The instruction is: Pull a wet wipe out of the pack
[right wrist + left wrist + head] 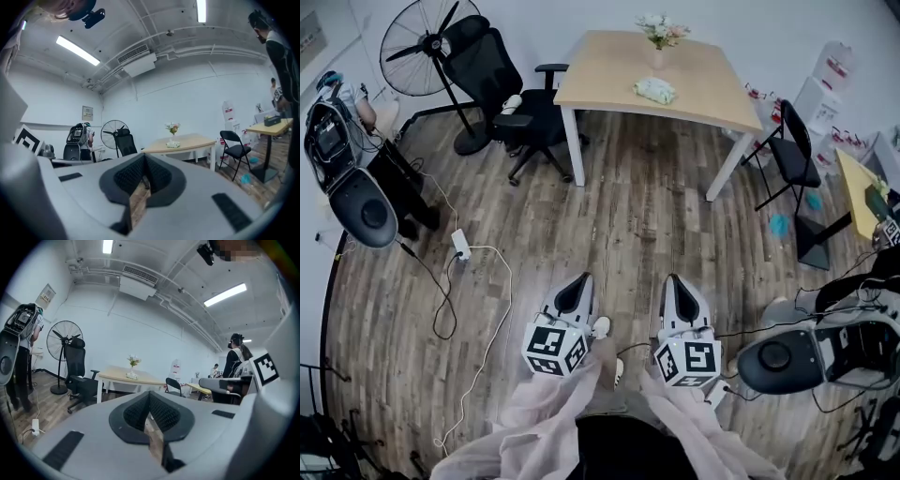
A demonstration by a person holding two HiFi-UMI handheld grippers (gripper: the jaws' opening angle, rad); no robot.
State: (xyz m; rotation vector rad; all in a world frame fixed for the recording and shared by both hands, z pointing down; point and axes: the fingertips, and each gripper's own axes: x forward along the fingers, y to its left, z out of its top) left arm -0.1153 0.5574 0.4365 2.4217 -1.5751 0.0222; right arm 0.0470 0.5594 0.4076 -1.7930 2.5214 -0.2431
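The wet wipe pack [655,90] lies pale green on the light wooden table [609,75] across the room, next to a small vase of flowers [661,36]. Both grippers are held close to my body, far from the table, pointing roughly level toward it. My left gripper [581,279] is shut, its ribbed pads meeting at the tips with nothing between them. My right gripper [673,278] is shut and empty too. The left gripper view shows the pack [131,376] small on the distant table beyond the left gripper [150,397]. Beyond the right gripper [144,159], the right gripper view shows the pack [172,145] too.
A black office chair [502,84] and a standing fan [417,47] stand left of the table, a folding chair [792,145] to its right. A power strip [461,244] with cables lies on the wooden floor at left. Equipment stands at left [356,197] and right [806,352].
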